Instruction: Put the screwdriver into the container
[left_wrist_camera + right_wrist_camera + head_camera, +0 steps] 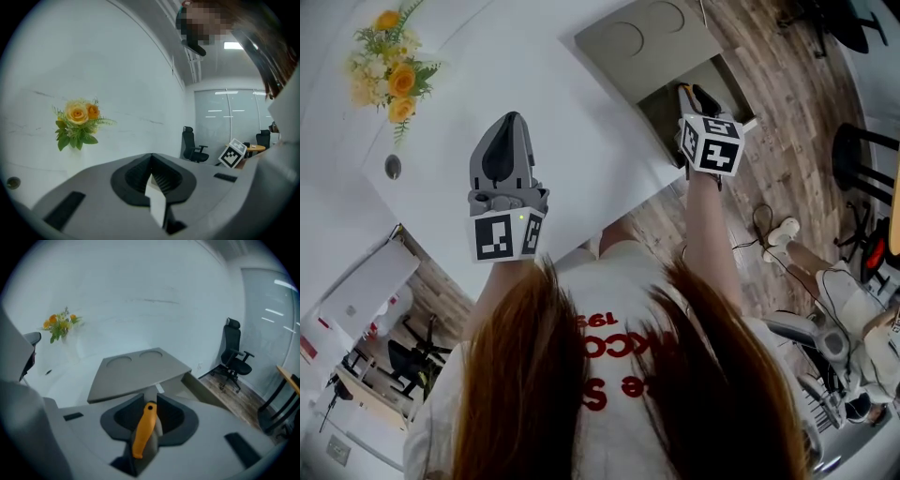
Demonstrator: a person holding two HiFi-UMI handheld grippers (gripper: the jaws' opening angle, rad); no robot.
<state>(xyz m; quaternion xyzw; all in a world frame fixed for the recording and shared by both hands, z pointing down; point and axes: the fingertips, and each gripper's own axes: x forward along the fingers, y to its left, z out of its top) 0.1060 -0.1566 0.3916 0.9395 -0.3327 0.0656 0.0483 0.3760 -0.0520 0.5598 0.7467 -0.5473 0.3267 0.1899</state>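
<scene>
The screwdriver's orange handle (143, 430) lies lengthwise between the jaws of my right gripper (150, 401), which is shut on it; its shaft is hidden. In the head view that gripper (694, 94) hangs off the white table's right edge, over the dark open compartment (670, 112) of the grey container, and a bit of the orange handle (682, 91) shows there. The container's flat lid (136, 371) has two round recesses. My left gripper (511, 120) hovers over the white table (553, 84), jaws shut and empty (151, 161).
A bunch of yellow and orange flowers (389, 61) stands at the table's far left, near a small round grommet (392, 167). Wooden floor (787, 112) lies right of the table, with black stools (862, 150) and cables. A black office chair (234, 357) stands by the glass wall.
</scene>
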